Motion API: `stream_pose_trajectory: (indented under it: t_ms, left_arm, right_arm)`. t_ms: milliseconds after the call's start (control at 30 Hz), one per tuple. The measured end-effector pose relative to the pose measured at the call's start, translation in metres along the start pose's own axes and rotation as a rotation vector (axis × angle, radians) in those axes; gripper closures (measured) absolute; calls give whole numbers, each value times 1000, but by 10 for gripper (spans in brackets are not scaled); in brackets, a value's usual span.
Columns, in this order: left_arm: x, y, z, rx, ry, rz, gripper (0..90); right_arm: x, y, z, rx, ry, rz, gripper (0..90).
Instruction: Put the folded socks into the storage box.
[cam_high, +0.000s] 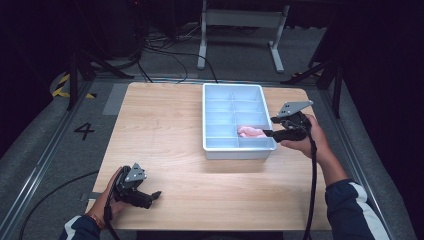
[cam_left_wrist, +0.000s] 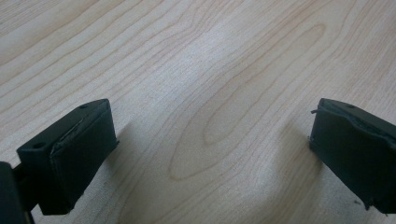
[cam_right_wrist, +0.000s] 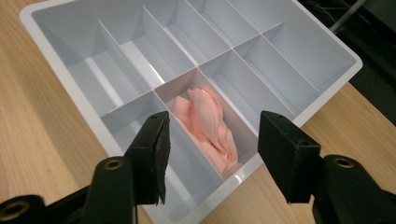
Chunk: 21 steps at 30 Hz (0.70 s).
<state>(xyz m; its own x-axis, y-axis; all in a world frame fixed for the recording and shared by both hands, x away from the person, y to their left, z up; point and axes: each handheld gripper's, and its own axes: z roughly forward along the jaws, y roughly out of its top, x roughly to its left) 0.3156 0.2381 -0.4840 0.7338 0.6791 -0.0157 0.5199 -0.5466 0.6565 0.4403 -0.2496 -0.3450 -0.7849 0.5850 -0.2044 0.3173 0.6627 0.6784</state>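
The right gripper (cam_high: 268, 133) hangs just over the right rim of the divided tray (cam_high: 207, 120), its jaws parted with nothing pinched between them. In the right gripper view they frame the pink cloth (cam_right_wrist: 208, 123), which lies crumpled in one compartment below, apart from both pads. That compartment sits on the tray's right side, second from the near edge in the high view, though from that height the cloth reads as little more than a pale pink smear. Judging by the loose, bunched way the cloth rests against the compartment walls, it looks dropped in rather than laid flat, and the gap above it suggests the drop is done.

The left gripper (cam_high: 150, 196) rests low near the table's (cam_high: 165, 125) near left corner, well apart from the tray. Its jaws stand wide open over bare wood grain, holding nothing, probably parked out of the way while the other hand works at the tray.
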Motion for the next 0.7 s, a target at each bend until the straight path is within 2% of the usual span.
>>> stream_pose_trajectory:
  t_ms: [133,467,700]
  left_arm:
    - [0,0,0,0,0,1,6]
    - [0,0,0,0,0,0,7]
    - [0,0,0,0,0,0,7]
  right_arm:
    - [6,-6,-4,-2,3,-16,432]
    - [14,-24,-16,-4,1,-18,399]
    - [19,-38,-24,-26,-25,-23,378]
